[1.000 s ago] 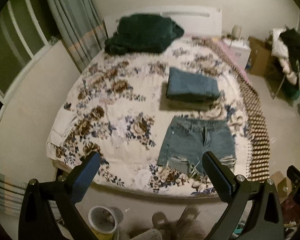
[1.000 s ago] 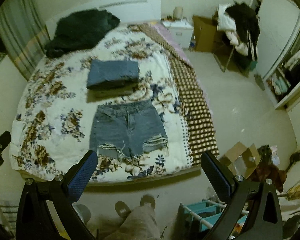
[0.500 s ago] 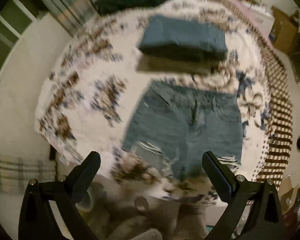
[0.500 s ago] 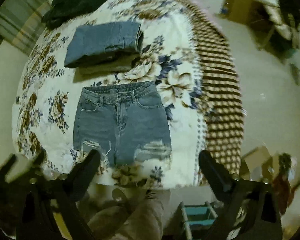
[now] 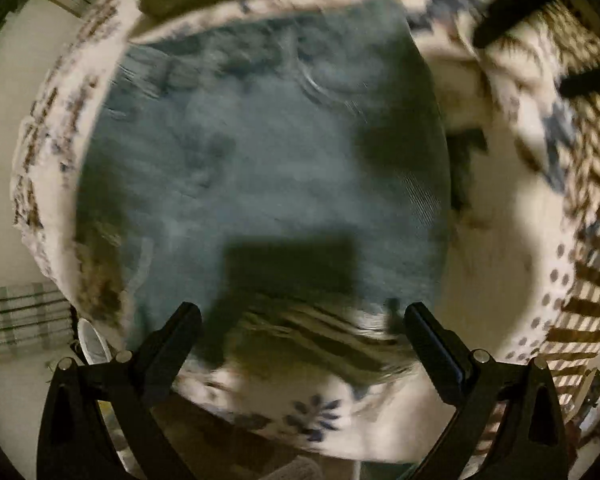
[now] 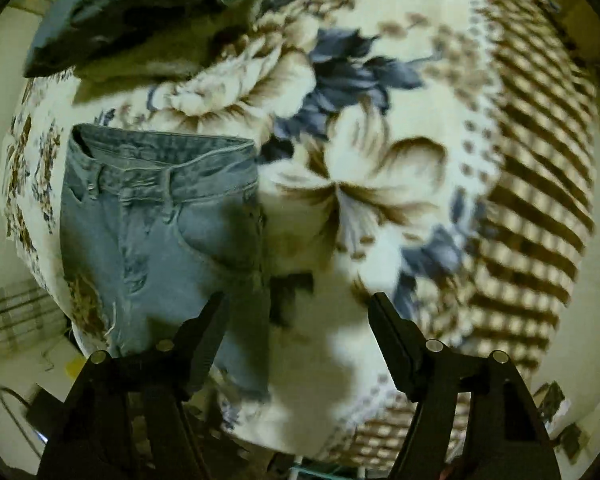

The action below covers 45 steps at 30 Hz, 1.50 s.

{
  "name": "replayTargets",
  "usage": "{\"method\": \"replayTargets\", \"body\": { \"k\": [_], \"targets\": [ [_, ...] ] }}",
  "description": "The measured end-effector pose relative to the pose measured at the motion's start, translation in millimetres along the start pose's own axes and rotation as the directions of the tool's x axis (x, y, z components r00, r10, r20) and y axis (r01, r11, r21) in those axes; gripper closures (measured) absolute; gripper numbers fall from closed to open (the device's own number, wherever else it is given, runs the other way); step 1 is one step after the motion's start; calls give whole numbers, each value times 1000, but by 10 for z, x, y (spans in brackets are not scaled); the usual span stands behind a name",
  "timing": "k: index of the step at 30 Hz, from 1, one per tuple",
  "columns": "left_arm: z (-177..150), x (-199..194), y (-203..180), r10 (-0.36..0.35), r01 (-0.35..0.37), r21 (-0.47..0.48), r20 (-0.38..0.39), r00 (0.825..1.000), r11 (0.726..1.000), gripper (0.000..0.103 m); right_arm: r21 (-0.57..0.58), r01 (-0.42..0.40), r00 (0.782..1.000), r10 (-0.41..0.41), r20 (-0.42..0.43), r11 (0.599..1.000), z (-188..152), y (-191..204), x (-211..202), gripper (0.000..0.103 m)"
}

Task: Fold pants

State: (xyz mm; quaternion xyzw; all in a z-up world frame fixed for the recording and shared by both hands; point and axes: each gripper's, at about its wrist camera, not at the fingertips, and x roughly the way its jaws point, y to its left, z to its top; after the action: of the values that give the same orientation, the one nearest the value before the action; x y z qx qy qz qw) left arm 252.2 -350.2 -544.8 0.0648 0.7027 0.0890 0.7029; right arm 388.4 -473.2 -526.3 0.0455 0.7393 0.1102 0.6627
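Observation:
Blue denim shorts (image 5: 260,168) lie flat on the floral bedspread (image 5: 500,216) and fill the blurred left wrist view. My left gripper (image 5: 300,320) is open and empty, close above their frayed hem. In the right wrist view the shorts (image 6: 156,224) lie at the left, waistband at the far end. My right gripper (image 6: 296,312) is open and empty, its left finger (image 6: 204,340) over the shorts' right edge and its right finger over the bedspread (image 6: 380,168).
A folded pair of jeans (image 6: 120,12) lies beyond the shorts on the bed. A brown checked blanket (image 6: 540,184) runs down the bed's right side. The bed's front edge is just below both grippers.
Both grippers have dropped and moved in towards the bed, from a wide view of the room to close above the shorts. Both stay open.

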Motion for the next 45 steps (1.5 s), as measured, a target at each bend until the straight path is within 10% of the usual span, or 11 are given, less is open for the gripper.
{"method": "replayTargets", "body": {
  "k": [14, 17, 19, 21, 33, 45],
  "targets": [
    [-90, 347, -141, -40, 39, -67, -12, 999, 997, 10, -55, -126, 990, 123, -63, 991, 577, 240, 684, 28],
    [-120, 325, -90, -145, 144, -80, -2, 989, 986, 50, -48, -157, 986, 154, -60, 986, 618, 285, 699, 32],
    [-127, 269, -56, -177, 178, -83, 20, 984, 980, 92, -50, -177, 983, 174, -59, 983, 609, 302, 660, 64],
    [-119, 206, 29, -191, 194, -99, 39, 981, 976, 97, -60, -185, 982, 182, -47, 981, 583, 352, 577, 76],
    [-107, -512, 1274, -313, 351, -268, 174, 934, 897, 99, -140, -128, 990, 135, 46, 982, 464, 928, -232, 92],
    [3, -547, 2778, -236, 355, -472, 293, 926, 807, 99, -333, -94, 988, 129, 82, 938, 765, 2711, -675, 94]
  ]
}}
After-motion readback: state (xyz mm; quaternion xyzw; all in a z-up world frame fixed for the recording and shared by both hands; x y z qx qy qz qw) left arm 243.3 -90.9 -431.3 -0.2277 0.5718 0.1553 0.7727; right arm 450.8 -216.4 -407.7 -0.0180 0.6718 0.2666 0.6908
